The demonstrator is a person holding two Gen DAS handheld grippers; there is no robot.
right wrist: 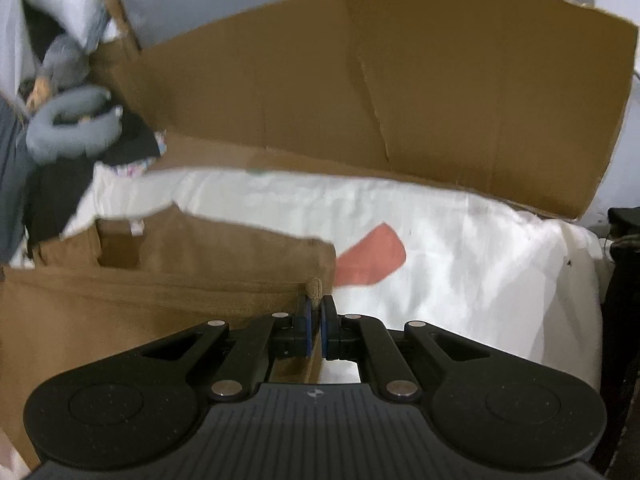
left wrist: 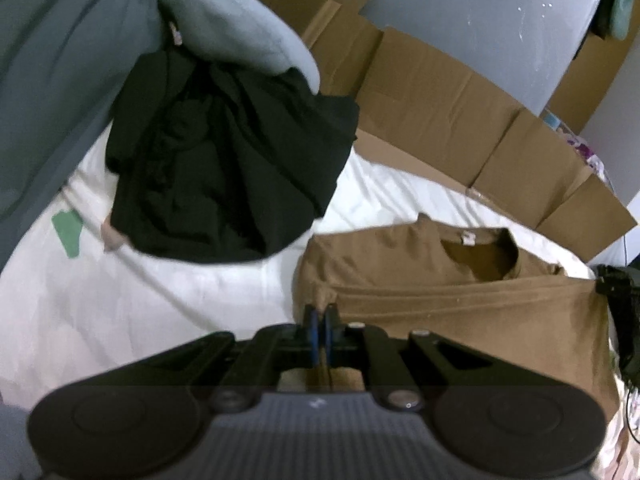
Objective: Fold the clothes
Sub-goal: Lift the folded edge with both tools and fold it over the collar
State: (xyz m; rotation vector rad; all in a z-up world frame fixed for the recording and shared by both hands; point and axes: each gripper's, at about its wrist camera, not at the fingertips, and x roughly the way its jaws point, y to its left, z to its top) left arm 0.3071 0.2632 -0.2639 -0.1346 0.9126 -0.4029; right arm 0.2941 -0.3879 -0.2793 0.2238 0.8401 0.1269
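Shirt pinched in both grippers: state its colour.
The shirt is plain brown, a tan-mustard shade; clearest in the left wrist view.

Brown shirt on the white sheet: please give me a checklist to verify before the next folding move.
1. Left gripper shut on the brown cotton shirt: ok.
2. Right gripper shut on the shirt's other side: ok.
3. Fabric between the grippers taut: cannot tell.
4. Crumpled black garment apart from the shirt: ok.
5. White bed sheet beyond the shirt free for the fold: ok.
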